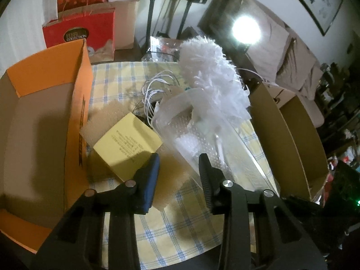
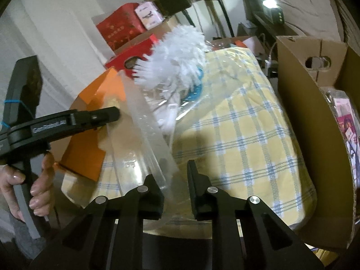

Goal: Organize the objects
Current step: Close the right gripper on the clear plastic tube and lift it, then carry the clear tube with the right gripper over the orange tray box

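The duster pack is gripped by the right gripper; the left gripper is half-open, empty; the yellow box remains unsorted.

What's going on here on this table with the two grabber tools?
A person is tidying a cluttered table with a hand-held gripper in each hand. The right gripper is shut on the near end of a clear plastic package holding a white fluffy duster, lifting it off the checked tablecloth. The left gripper sits by the package's other side, next to a yellow box. An orange box and a brown cardboard box stand open on either side.
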`<state>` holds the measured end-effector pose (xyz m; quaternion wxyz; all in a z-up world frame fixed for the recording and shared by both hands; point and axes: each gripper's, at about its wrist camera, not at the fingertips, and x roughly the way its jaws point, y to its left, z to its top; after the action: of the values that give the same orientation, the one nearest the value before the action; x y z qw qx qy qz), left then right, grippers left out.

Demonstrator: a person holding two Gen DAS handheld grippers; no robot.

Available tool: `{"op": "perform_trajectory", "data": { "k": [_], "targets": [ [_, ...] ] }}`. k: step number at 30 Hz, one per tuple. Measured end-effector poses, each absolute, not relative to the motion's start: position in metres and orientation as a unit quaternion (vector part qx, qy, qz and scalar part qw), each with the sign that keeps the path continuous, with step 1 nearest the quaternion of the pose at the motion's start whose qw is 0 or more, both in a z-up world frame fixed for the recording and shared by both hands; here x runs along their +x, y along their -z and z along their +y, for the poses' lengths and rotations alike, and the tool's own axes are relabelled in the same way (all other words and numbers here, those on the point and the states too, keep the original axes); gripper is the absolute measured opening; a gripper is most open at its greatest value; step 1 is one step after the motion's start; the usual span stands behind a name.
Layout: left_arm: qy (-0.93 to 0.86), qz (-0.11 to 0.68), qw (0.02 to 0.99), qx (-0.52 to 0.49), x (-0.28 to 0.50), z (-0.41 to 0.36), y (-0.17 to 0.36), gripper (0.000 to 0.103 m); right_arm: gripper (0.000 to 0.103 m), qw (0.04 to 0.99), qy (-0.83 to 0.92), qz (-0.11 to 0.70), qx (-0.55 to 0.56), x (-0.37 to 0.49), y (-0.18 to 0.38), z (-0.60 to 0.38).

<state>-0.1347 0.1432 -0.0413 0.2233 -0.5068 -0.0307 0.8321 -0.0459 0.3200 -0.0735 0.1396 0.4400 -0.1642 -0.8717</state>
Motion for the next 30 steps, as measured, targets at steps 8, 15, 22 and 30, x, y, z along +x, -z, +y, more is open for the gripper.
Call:
{"op": "perform_trajectory", "data": {
  "k": [8,15,22,30],
  "targets": [
    [-0.824,-0.031,0.25,-0.507,-0.109,0.149,0.039,0.034,0.014,0.164,0.857,-0.201,0.445,-0.044,0.08,0.316],
    [-0.822,-0.045,0.261,-0.505,-0.104,0.142,0.03,0.012,0.014,0.18,0.856,-0.184,0.448,-0.043,0.075,0.291],
    [-0.838,-0.048,0.262,-0.476,-0.099,0.121,-0.003,0.01,0.014,0.198,0.863,-0.158,0.437,-0.039,0.054,0.267],
    [-0.858,-0.063,0.232,-0.454,-0.109,0.079,-0.034,0.008,0.016,0.233,0.867,-0.127,0.422,-0.053,0.025,0.224]
  ]
}}
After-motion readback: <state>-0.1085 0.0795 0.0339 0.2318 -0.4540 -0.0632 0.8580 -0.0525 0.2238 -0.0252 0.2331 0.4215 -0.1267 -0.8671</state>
